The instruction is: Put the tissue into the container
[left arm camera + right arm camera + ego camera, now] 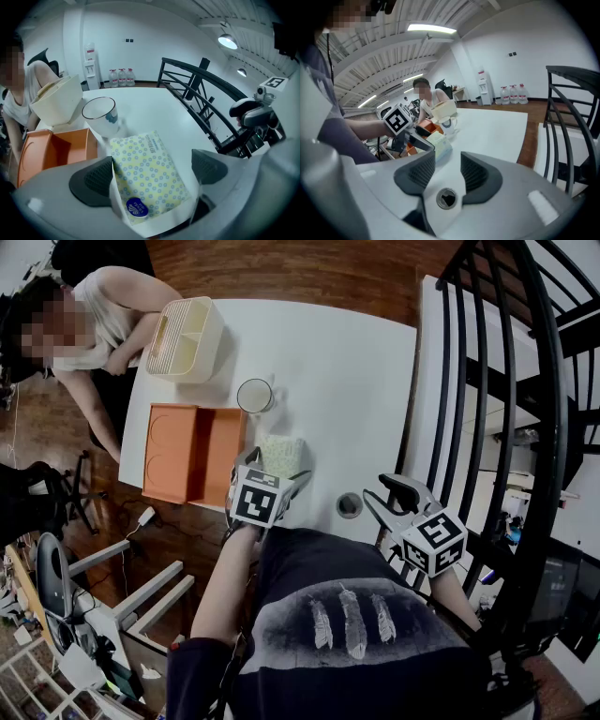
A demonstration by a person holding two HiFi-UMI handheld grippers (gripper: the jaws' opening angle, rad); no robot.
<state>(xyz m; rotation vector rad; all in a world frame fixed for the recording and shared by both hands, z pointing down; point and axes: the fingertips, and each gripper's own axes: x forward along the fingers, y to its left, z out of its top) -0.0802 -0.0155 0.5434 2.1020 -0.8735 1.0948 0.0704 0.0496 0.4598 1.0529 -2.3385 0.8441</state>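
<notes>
So the left gripper [152, 161] is held low over the white bench [328, 362] with its jaws spread as wide as they go. The tissue pack [147, 176], yellow with little blue rings and a round blue sticker, is lying flat on the bench right between those jaws. Its left edge looks pressed up against the left pad [93, 180], but a clear gap can be seen on the right pad's side, so nothing's actually pinched yet.

Just ahead of the jaws and a bit to the left, a white cup [100, 115] is standing upright. The orange container [56, 145] sits open to the left of the jaws, close beside the pack, and it looks empty as far as can be made out. Further out past the orange container, a cream container [56, 101] is parked near the far left of the bench, with a seated person [117, 301] leaning right behind it.

The right gripper [447, 161] is held off to the side, well apart from the pack. Its jaws are parted by a narrow gap with nothing in it. A round metal grommet [446, 198] set in the bench is framed right under that gap. A black railing [506, 381] can be seen off to the right of those jaws.
</notes>
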